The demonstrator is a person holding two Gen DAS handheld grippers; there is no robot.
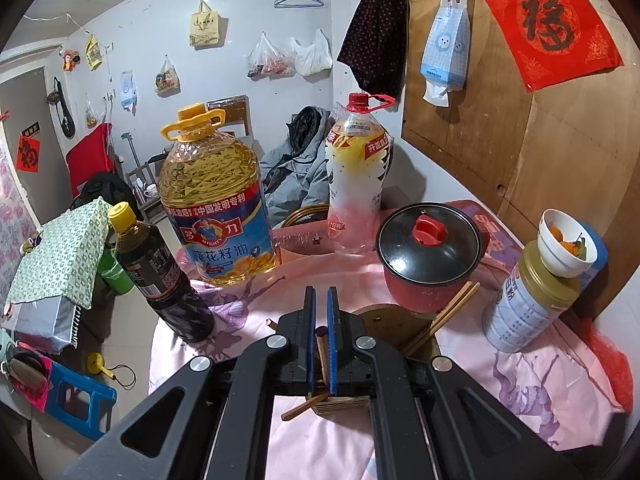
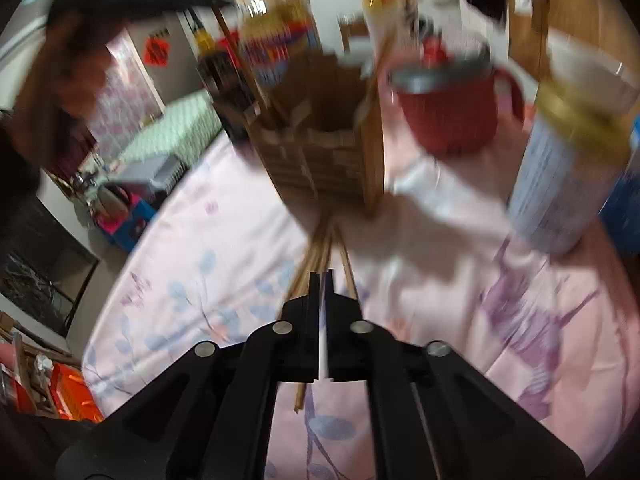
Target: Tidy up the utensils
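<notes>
My left gripper (image 1: 321, 292) is shut on a thin wooden chopstick (image 1: 321, 344) with a dark tip that stands between its blue pads. Just under it lies the layered rim of the wooden utensil holder (image 1: 346, 405), with another chopstick (image 1: 304, 406) slanting across. Two more chopsticks (image 1: 444, 314) lean beside the red pot (image 1: 428, 280). The right wrist view is blurred: the holder (image 2: 320, 160) stands ahead with sticks poking out. Several chopsticks (image 2: 320, 248) lie fanned on the cloth, running under my right gripper (image 2: 323, 276). Its jaws stand a narrow slit apart, and pale cloth shows through.
The pink flowered cloth (image 2: 200, 260) covers the table. A big oil bottle (image 1: 216, 208), a dark sauce bottle (image 1: 164, 276) and a drink bottle (image 1: 356, 176) stand along the back. A tin (image 1: 524, 312) with a bowl (image 1: 564, 244) on top stands right. A blurred person (image 2: 60, 60) is at the left.
</notes>
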